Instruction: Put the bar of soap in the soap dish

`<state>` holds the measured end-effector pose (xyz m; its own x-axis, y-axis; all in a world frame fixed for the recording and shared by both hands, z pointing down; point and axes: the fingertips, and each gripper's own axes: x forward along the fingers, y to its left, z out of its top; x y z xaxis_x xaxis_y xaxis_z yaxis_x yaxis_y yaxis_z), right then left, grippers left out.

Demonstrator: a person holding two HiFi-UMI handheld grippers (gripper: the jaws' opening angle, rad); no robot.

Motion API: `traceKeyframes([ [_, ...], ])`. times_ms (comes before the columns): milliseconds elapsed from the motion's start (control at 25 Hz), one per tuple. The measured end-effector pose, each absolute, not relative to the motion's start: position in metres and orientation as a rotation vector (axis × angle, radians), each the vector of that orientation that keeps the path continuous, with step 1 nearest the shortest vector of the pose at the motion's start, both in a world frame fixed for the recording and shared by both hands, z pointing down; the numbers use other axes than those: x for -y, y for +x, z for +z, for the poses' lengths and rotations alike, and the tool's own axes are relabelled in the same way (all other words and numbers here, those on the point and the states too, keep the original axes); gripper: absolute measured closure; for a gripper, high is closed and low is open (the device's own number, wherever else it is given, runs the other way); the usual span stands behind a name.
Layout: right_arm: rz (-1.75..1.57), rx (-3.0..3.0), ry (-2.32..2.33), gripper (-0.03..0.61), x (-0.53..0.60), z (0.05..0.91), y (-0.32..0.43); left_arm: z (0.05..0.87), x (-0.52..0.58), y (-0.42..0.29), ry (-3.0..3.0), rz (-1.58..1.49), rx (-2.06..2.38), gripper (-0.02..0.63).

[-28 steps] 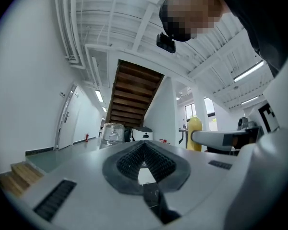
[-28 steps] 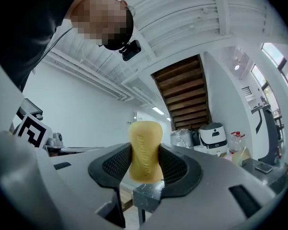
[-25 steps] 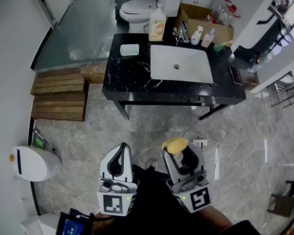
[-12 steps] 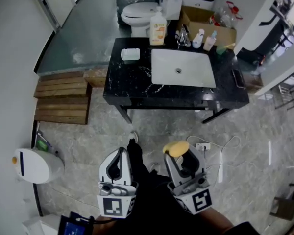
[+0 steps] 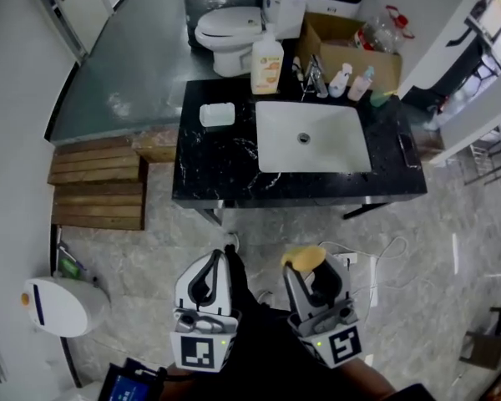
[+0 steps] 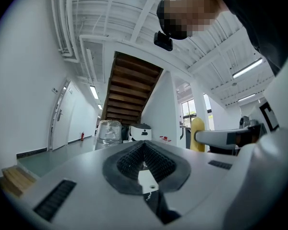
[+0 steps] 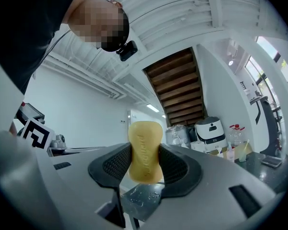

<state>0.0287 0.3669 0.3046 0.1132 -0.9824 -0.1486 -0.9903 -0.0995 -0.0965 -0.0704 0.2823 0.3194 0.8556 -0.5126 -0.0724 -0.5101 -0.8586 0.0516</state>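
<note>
A yellow bar of soap (image 7: 145, 151) is clamped upright between the pads of my right gripper (image 5: 305, 267), which is shut on it; the soap (image 5: 303, 258) pokes out past the jaw tips in the head view. My left gripper (image 5: 217, 261) is shut with nothing in it, its ribbed pads pressed together in the left gripper view (image 6: 145, 160). The pale soap dish (image 5: 217, 114) rests on the left part of the black marble counter (image 5: 234, 161), far ahead of both grippers. Both grippers are held low and close to the body, over the floor.
A white sink basin (image 5: 311, 136) is set in the counter, with a tap (image 5: 315, 78), a large orange-labelled bottle (image 5: 267, 64) and small bottles (image 5: 351, 82) behind it. A toilet (image 5: 230, 27), a cardboard box (image 5: 351, 44), wooden steps (image 5: 100, 186) and a floor cable (image 5: 376, 253) lie around.
The counter has drawn slightly nearer and shifted in the head view as the person steps forward. Both grippers keep their pose, the soap still held in the right one.
</note>
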Motion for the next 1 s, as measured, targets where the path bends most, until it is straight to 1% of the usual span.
traceKeyframes([
  [320,0.062,-2.057,-2.183,0.407,-0.269,0.3,0.051,0.328,-0.188,-0.036,2.928,-0.117,0.838,0.612],
  [640,0.025,-2.069,-2.225,0.407,-0.181,0.303,0.08,0.317,-0.103,-0.007,2.927,-0.147,0.785,0.612],
  [1000,0.02,-2.085,-2.296,0.407,-0.123,0.313,0.086,0.321,-0.027,-0.009,2.91,-0.159,0.758,0.612],
])
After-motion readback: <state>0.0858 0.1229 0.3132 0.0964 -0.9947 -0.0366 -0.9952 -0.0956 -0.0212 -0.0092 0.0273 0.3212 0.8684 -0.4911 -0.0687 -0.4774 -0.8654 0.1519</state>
